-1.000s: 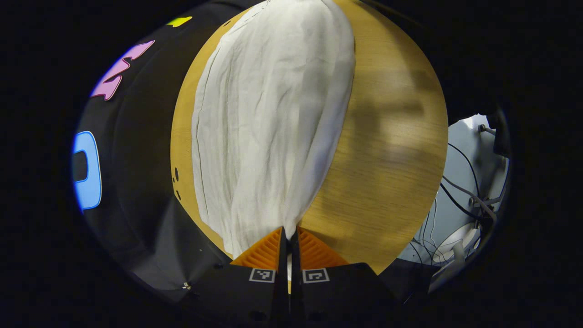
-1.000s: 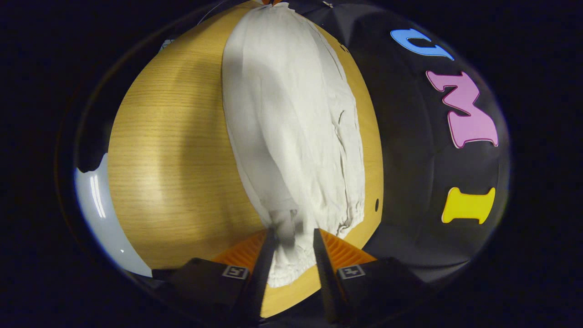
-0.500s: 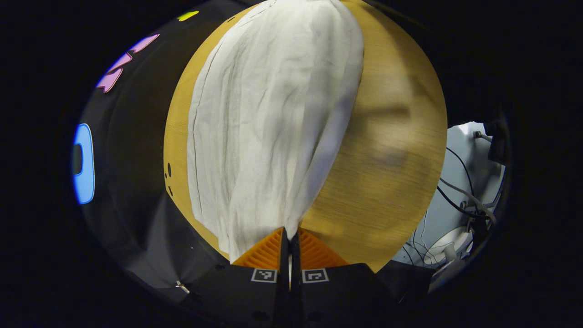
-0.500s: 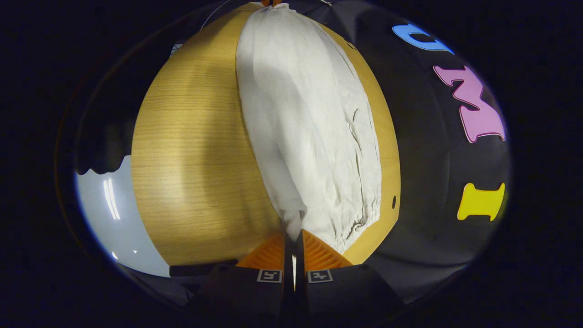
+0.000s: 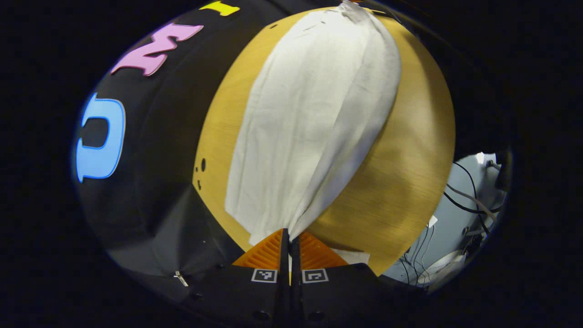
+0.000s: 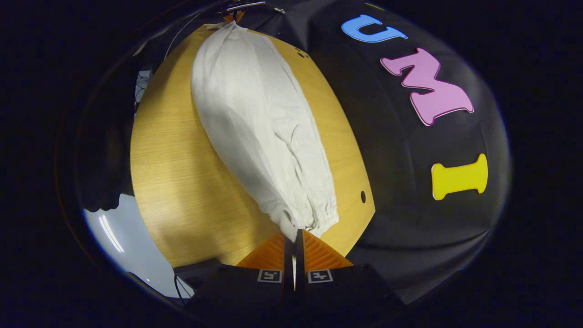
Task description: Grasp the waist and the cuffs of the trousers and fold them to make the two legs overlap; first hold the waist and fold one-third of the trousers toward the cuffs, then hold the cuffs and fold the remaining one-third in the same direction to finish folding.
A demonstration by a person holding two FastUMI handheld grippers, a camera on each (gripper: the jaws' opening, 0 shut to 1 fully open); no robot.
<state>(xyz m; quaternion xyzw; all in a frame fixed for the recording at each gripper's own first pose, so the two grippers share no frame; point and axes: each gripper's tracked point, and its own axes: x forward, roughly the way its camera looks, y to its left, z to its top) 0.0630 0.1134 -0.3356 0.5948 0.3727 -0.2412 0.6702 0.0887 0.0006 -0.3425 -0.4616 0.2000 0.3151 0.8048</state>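
White trousers (image 5: 314, 114) lie lengthwise on a round wooden table (image 5: 410, 173). My left gripper (image 5: 289, 234) is shut on the near corner of their plain-hemmed end, and the cloth rises from the table into its fingers. In the right gripper view the trousers (image 6: 255, 123) stretch away across the table (image 6: 173, 173). There my right gripper (image 6: 295, 234) is shut on the edge of the gathered, elastic end, which is pulled up into a point. The edge held between the two grippers is raised; the far edge rests on the wood.
The black cloth wall (image 5: 150, 150) hangs close behind the table's far side. Small holes (image 5: 203, 165) mark the tabletop near that edge, one hole (image 6: 363, 197) beside the gathered end. Cables (image 5: 460, 200) lie on the pale floor (image 6: 118, 228) beyond the table's open side.
My right gripper went from open around the gathered end to shut on it. Both grippers have since lifted and swung, drawing the trousers' near edge up off the table.
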